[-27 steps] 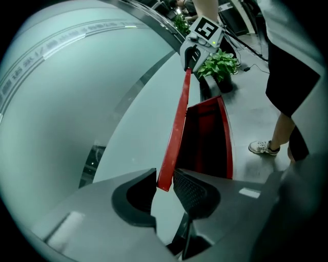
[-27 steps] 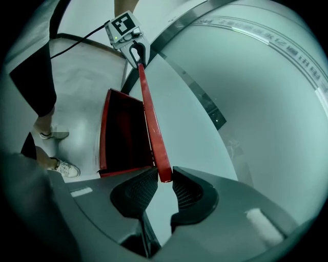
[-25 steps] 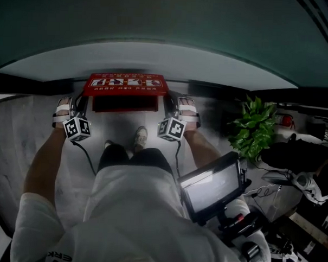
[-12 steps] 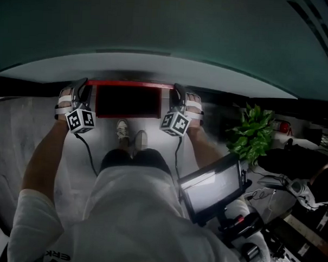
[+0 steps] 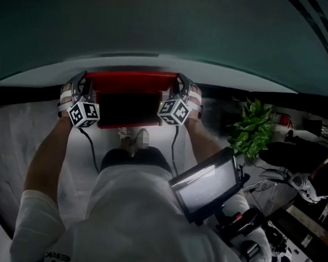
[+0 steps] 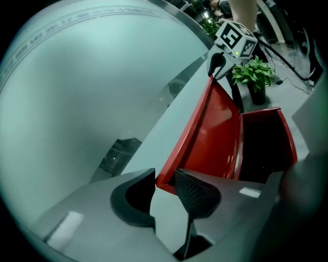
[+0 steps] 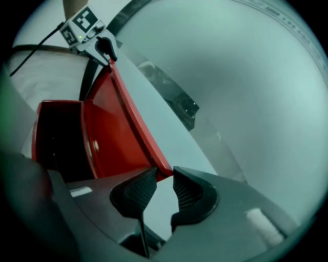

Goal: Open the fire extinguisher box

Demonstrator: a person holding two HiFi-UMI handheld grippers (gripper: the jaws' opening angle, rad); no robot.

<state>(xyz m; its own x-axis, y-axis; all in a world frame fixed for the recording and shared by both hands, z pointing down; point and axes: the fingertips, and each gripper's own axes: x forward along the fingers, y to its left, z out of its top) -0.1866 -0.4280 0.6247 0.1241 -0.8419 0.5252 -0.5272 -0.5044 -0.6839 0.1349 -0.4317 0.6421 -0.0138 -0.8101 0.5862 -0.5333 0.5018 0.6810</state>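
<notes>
Left gripper (image 5: 81, 82) and right gripper (image 5: 180, 85) sat at the two free corners of the red lid (image 5: 131, 78) in head view. The lid stood raised above the open box (image 5: 126, 126), which was on the floor by the wall (image 5: 168, 25), ahead of the person's feet. A plant (image 5: 252, 129) was off right and a screen (image 5: 208, 184) nearer.

Left gripper view: jaws pinched a lid corner, one pad on each face. Dark box interior right of it; right gripper on the far corner.

Right gripper view: jaws pinched the other lid corner. Left gripper was at the far end of that edge, box interior at left.
</notes>
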